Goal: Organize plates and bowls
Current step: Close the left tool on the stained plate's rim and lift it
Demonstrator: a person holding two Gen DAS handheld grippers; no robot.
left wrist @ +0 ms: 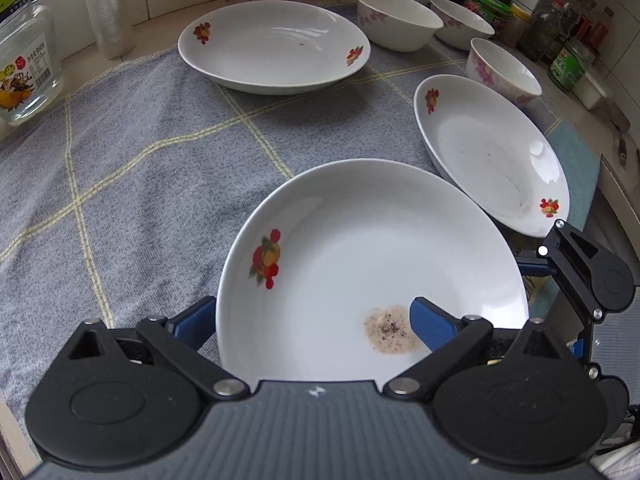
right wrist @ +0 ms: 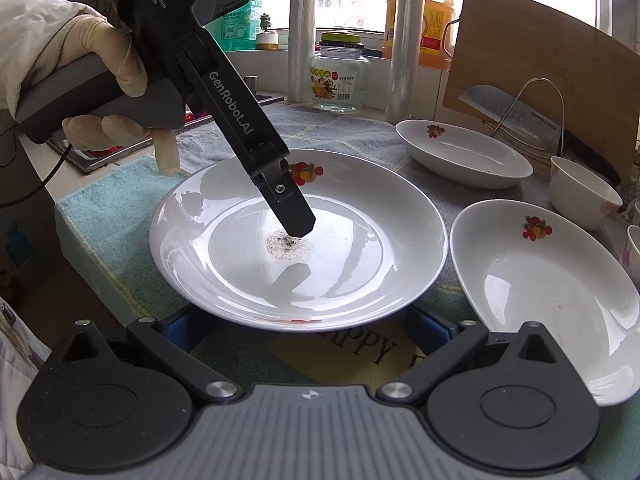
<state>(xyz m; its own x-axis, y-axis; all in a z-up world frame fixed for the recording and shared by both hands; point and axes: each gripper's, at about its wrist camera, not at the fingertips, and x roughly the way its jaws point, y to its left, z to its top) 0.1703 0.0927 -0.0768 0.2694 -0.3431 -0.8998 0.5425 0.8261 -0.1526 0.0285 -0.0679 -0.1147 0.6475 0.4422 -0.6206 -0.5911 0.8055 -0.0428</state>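
Left claw (left wrist: 312,316): I have it pinched on the near plate (left wrist: 360,264), one finger inside by the stain (left wrist: 390,330), one beneath, for lifting.
Right claw (right wrist: 308,326): wide, fingers under the plate's edge as support.
Stacking spot, I judge: side plate (left wrist: 492,156).

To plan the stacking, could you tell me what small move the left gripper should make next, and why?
Probably carry the stained plate rightward over the neighbouring fruit-print plate: the left gripper is clamped on it, one finger inside, and that matching plate lies unstacked close by.
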